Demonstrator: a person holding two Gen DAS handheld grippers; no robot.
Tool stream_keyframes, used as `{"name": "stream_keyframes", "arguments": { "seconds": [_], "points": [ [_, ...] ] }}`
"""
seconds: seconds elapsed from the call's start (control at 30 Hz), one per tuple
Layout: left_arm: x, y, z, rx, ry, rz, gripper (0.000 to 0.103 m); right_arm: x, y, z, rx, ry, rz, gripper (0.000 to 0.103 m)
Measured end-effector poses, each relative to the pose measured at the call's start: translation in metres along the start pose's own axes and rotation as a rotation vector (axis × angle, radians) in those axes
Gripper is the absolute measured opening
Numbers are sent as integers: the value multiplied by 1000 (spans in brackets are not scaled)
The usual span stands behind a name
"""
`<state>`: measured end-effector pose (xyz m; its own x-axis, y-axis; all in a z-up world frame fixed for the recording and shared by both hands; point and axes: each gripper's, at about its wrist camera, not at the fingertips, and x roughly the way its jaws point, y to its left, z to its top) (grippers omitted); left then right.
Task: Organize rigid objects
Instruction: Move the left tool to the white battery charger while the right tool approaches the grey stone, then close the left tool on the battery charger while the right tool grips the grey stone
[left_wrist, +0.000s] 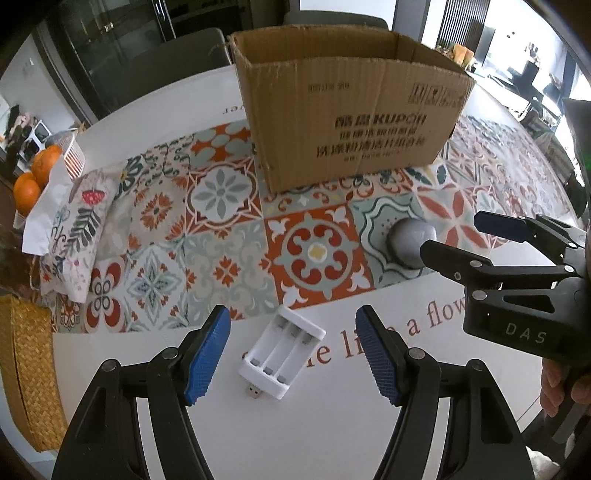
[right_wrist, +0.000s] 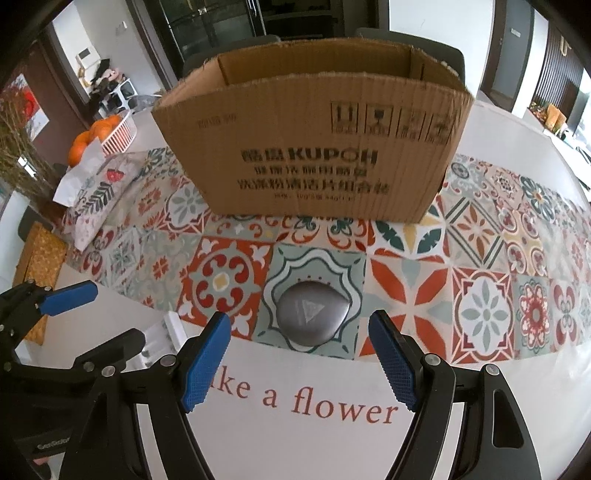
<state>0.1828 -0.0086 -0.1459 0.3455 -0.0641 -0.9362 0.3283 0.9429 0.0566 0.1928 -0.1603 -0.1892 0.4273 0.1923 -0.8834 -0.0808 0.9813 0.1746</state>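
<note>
The left gripper (left_wrist: 293, 356) points steeply down at the table, its blue pads spread wide with nothing pinched; a white battery charger (left_wrist: 282, 356) lies flat on the table (left_wrist: 332, 424) between them, touching neither pad, its USB plug toward the near edge and its slots bare. The right gripper (right_wrist: 299, 360) tilts down the same way just to the right, jaws likewise spread and holding nothing. Beyond its fingertips sits a grey rounded case (right_wrist: 313, 314) with a faint triangle mark on its lid (shut, so whatever it holds is hidden), resting at the near edge of a patterned tile-print runner (right_wrist: 480, 258). In the left wrist view part of a hand (left_wrist: 561, 384) shows at the far right, wrapped round the right gripper's black body.

Farther back on the runner stands an open cardboard box (right_wrist: 314, 147), upright, flaps gone, printed face toward the grippers; its inside walls show but the floor of it is hidden. Bare runner lies between the case and the box.

To the far left a floral fabric pouch (left_wrist: 79, 229) lies on the runner's end, and past it a white basket (left_wrist: 74, 155) with oranges (left_wrist: 35, 177) in it. A woven yellow mat (left_wrist: 29, 369) sits at the table's left edge. The white tabletop near the grippers is open, carrying only red printed lettering (right_wrist: 306, 404).
</note>
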Motion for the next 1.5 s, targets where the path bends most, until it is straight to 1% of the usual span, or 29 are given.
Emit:
{"name": "stream_keyframes", "arguments": {
  "seconds": [0.17,0.43,0.63,0.8,1.0,1.27,1.43,1.5],
  "points": [
    [9,-2,-8,24,27,-3,70,10,0,-6,-8,21,-8,78],
    [26,-3,-24,117,91,4,70,29,4,-21,-15,71,-24,79],
    [38,-2,-31,150,127,-15,70,39,8,-29,-24,85,-34,79],
    [48,-2,-31,176,139,-18,70,46,7,-31,-26,86,-59,79],
    [60,-2,-29,194,146,-6,70,54,8,-31,-41,89,-88,79],
    [80,1,-24,197,160,-7,70,67,8,-24,-53,80,-93,79],
    [83,3,-22,181,152,-34,70,73,7,-15,-56,67,-83,79],
    [84,4,-21,172,151,-47,68,74,6,-11,-66,62,-80,79]
  ]
}}
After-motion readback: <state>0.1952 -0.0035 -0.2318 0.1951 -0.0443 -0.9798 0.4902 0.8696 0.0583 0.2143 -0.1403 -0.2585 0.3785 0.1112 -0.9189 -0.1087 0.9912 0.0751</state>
